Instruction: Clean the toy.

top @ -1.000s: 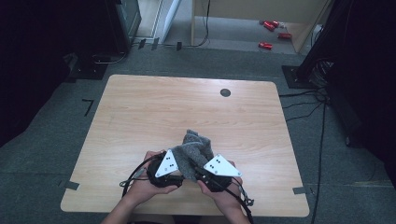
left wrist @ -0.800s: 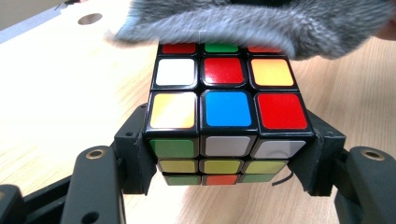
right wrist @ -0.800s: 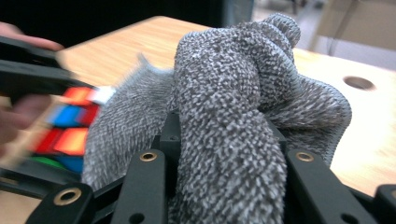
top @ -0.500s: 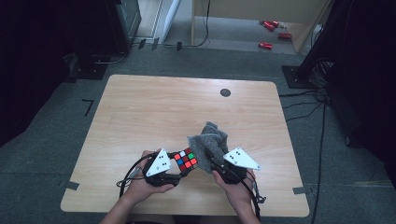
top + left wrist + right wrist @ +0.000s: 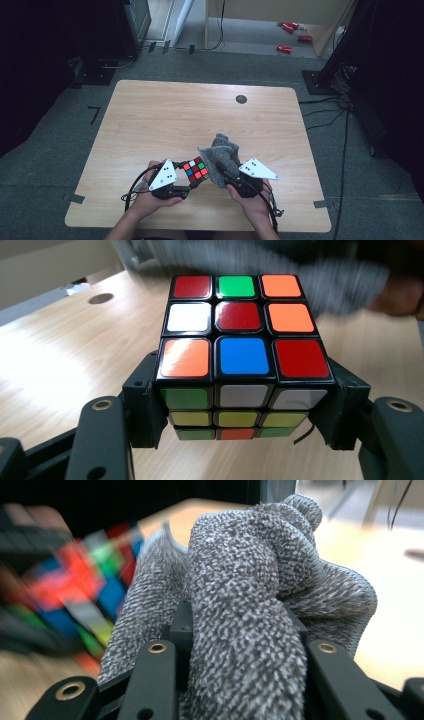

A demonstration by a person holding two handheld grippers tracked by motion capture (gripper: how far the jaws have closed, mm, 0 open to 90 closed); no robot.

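- The puzzle cube (image 5: 195,170) sits near the front edge of the wooden tabletop (image 5: 165,120), a little left of its middle, and it is the landmark for everything else here
- The left claw (image 5: 186,184) comes at the cube from the near left side; its two black jaws are clamped on opposite faces of the cube, as the left gripper view shows plainly (image 5: 243,390)
- In that view the cube's top face reads red, green, orange across the far row, white, red, orange in the middle, and orange, blue, red nearest the camera; the side facing the camera shows green, white and yellow tiles
- Whether the cube rests on the wood or hangs just above it, I cannot tell
- A grey knitted cloth (image 5: 221,159) is bunched up just to the right of the cube, its near edge right against the cube's right side in the high view
- The right claw (image 5: 226,176) is to the right of the cube and is closed on that cloth; the right gripper view shows a thick fold of the cloth (image 5: 250,630) pinched between its jaws and rising above them
- In the right gripper view the cube (image 5: 65,595) is a blurred patch of colour to the left of the cloth
- A small dark round hole (image 5: 241,99) lies well beyond the cube, towards the far right of the tabletop
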